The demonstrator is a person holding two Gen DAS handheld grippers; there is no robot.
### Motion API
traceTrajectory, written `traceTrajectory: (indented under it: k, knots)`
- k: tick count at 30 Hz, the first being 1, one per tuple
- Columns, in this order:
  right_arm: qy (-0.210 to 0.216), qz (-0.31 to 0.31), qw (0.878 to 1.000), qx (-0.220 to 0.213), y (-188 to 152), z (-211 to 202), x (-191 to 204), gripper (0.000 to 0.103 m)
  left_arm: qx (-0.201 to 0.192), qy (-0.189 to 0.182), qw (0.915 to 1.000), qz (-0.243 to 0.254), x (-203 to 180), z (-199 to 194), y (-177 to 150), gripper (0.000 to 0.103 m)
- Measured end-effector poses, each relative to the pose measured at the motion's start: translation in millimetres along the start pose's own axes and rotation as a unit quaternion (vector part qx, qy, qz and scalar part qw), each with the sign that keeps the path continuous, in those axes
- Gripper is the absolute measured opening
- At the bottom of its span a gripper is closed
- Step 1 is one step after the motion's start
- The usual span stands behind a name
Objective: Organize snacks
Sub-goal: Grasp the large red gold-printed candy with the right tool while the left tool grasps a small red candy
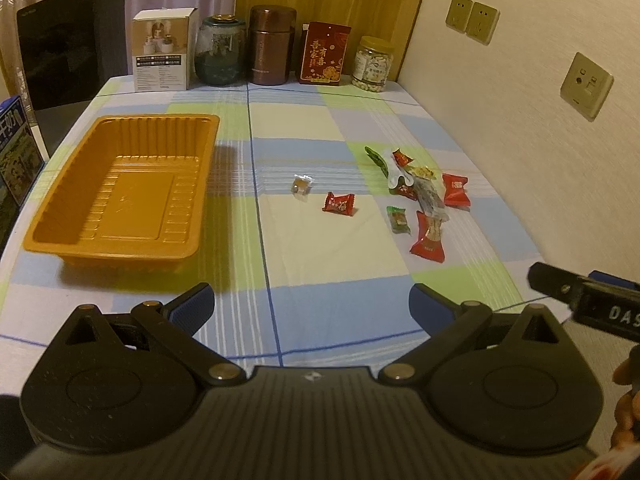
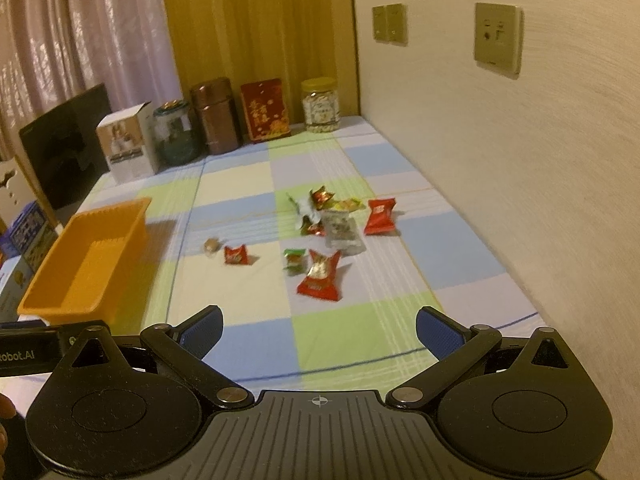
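Note:
An empty orange tray (image 1: 48, 236) (image 2: 44, 300) lies on the left of the checked tablecloth. Several wrapped snacks are scattered to its right: a brown candy (image 1: 301, 187) (image 2: 211, 246), a small red packet (image 1: 339, 204) (image 2: 235, 255), a green one (image 1: 398, 220) (image 2: 295, 260), a large red packet (image 1: 429, 238) (image 2: 321, 278), another red one (image 1: 455, 189) (image 2: 379, 216), and a heap of mixed wrappers (image 1: 404, 172) (image 2: 320, 212). My left gripper (image 1: 312, 308) stands open near the front edge, empty. My right gripper (image 2: 319, 330) is open too, short of the large red packet.
Along the back stand a white box (image 1: 163, 50), a glass jar (image 1: 220, 51), a brown canister (image 1: 272, 46), a red box (image 1: 325, 54) and a jar of nuts (image 1: 373, 65). A wall with sockets (image 1: 586, 85) bounds the right side. A dark chair (image 1: 68, 48) sits at left.

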State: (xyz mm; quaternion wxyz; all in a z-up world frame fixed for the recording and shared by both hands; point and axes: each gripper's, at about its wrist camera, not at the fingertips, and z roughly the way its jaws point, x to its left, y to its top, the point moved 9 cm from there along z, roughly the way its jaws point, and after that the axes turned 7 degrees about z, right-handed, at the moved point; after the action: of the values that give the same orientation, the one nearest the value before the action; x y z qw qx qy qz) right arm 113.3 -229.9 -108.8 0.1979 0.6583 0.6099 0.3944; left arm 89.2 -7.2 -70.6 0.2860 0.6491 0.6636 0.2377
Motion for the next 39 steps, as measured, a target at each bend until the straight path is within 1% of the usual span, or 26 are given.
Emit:
traceTrajectory:
  k: [8,13,14,15,18,20,24,28,32,35,39]
  knots:
    - [-0.011,0.01,1.0,-0.009,13,27,-16,0.102,-0.005,-0.003,0.9999,0.011,3,41,24,0.103]
    - [-0.008,0.015,1.0,0.0,16,59,-20,0.102,-0.005,-0.01,0.9999,0.013,4,74,36,0.102]
    - [-0.007,0.014,1.0,0.001,17,67,-21,0.1,-0.006,-0.012,0.9998,0.013,5,81,37,0.102]
    - [-0.006,0.013,1.0,0.003,17,72,-21,0.095,-0.005,-0.012,0.9998,0.015,4,87,39,0.102]
    - [-0.004,0.01,1.0,0.015,16,96,-21,0.091,0.0,-0.019,0.9997,0.017,3,108,42,0.101]
    - [-0.003,0.008,1.0,0.022,14,112,-20,0.089,0.002,-0.027,0.9994,0.021,2,121,43,0.098]
    - [0.002,0.006,0.999,0.035,11,140,-18,0.08,0.006,-0.032,0.9991,0.028,0,145,46,0.096]
    - [0.003,0.004,0.999,0.044,8,167,-16,0.074,0.008,-0.032,0.9989,0.035,0,165,48,0.092]
    - [0.003,0.0,0.998,0.055,5,190,-17,0.064,0.009,-0.031,0.9988,0.037,1,183,50,0.091]
    - [0.003,0.0,0.998,0.06,3,202,-18,0.061,0.009,-0.032,0.9987,0.038,0,192,51,0.088]
    - [0.006,0.001,0.998,0.069,0,212,-17,0.052,0.01,-0.034,0.9984,0.043,-3,204,52,0.086]
